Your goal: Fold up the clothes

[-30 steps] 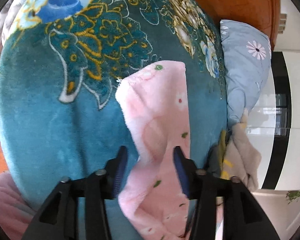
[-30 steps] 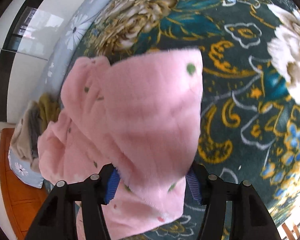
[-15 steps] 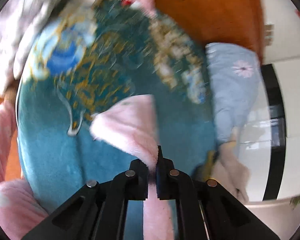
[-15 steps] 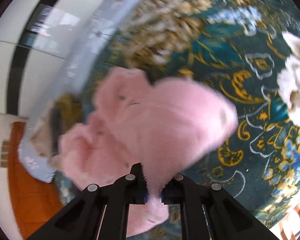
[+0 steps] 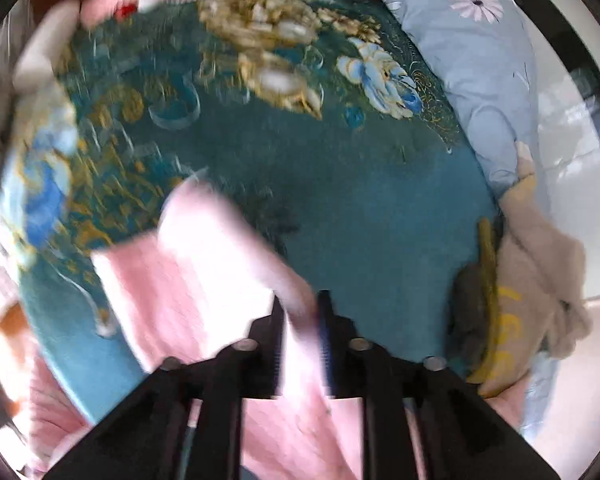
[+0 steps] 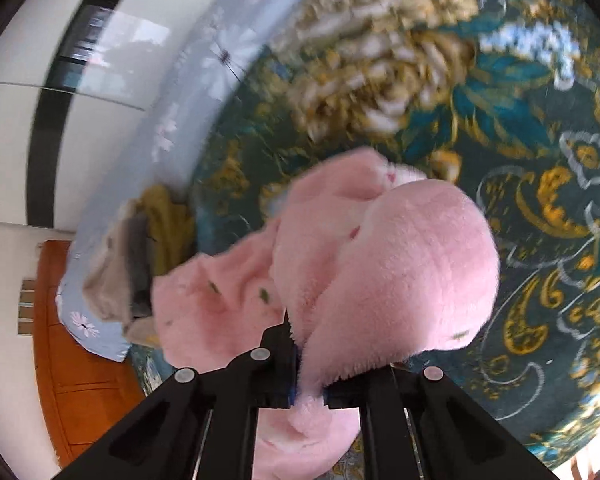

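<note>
- Now the right gripper (image 6: 306,364) is clamped tight on the fluffy pink fleece garment (image 6: 384,280); its bulk bulges ahead, lifted off the teal floral plush blanket (image 6: 540,240);
- the left gripper (image 5: 300,332) has just been opening, jaws part-spread with pink cloth between; whether the pads press it, I cannot tell;
- fabric trails forward-left from it.

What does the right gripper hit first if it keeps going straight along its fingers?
The right gripper is already shut on the pink fleece garment, which bulges right ahead; beyond it, probably the teal floral blanket.
</note>
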The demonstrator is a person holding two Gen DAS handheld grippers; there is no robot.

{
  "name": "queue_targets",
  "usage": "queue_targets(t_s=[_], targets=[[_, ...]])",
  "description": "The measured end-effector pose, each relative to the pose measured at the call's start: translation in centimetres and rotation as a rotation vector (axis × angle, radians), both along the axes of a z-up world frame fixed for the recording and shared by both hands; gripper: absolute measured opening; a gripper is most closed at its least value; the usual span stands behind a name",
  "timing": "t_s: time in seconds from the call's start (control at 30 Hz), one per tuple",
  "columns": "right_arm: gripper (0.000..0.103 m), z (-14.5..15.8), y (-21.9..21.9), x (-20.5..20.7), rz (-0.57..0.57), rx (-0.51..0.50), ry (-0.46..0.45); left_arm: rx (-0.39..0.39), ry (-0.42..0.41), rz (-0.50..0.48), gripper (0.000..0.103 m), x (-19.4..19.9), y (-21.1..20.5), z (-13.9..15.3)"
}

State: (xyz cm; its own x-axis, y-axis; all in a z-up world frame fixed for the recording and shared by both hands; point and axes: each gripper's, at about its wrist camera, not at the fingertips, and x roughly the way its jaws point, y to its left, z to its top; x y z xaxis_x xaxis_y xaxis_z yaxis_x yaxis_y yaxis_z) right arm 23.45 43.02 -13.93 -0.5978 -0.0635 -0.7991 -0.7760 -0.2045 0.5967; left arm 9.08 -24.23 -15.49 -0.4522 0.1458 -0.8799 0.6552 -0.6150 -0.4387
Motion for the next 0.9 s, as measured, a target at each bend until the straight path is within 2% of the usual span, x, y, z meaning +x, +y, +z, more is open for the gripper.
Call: queue_targets(t_s=[0.03, 0.17, 0.23, 0.3, 0.43, 0.63, 0.73, 0.83, 0.9], targets=[[0.01, -0.5, 0.0, -0.2, 0.0, 0.004, -0.007, 0.025, 0.027, 0.012, 0.042, 0.5, -0.2, -0.2], [0.012, -0.9, 0.4, -0.2, 0.008, 0.033, -0.036, -0.009, 0.063, 0.086, 0.045, 3.9, -2.9, 0.0], [0.012, -1.1, 0.7, 0.0, 0.003, 0.036, -0.032, -0.027, 0.043, 0.155, 0.048, 5.9, -4.6, -0.5], [0.012, -1.3, 0.7, 0.2, -0.002, 0.035, -0.033, -0.019, -0.013, 0.223, 0.05, 7.7, -6.3, -2.2], [0.013, -1.3, 0.3, 0.4, 0.001, 0.039, -0.04, 0.023, -0.12, 0.268, 0.05, 9.5, -7.2, -5.7], [0.018, 0.1, 0.0, 0.9, 0.021, 0.06, -0.047, 0.055, -0.105, 0.272, 0.049, 8.6, -6.9, -7.0], [0.02, 0.5, -0.4, 1.1, 0.022, 0.066, -0.051, 0.091, -0.087, 0.271, 0.031, 7.9, -6.9, -7.2], [0.021, 0.7, -0.9, 0.9, 0.027, 0.071, -0.055, 0.099, -0.073, 0.237, 0.029, 6.9, -6.3, -7.1], [0.021, 1.0, -1.2, 0.9, 0.029, 0.074, -0.056, 0.066, -0.092, 0.21, 0.005, 6.3, -5.7, -6.9]])
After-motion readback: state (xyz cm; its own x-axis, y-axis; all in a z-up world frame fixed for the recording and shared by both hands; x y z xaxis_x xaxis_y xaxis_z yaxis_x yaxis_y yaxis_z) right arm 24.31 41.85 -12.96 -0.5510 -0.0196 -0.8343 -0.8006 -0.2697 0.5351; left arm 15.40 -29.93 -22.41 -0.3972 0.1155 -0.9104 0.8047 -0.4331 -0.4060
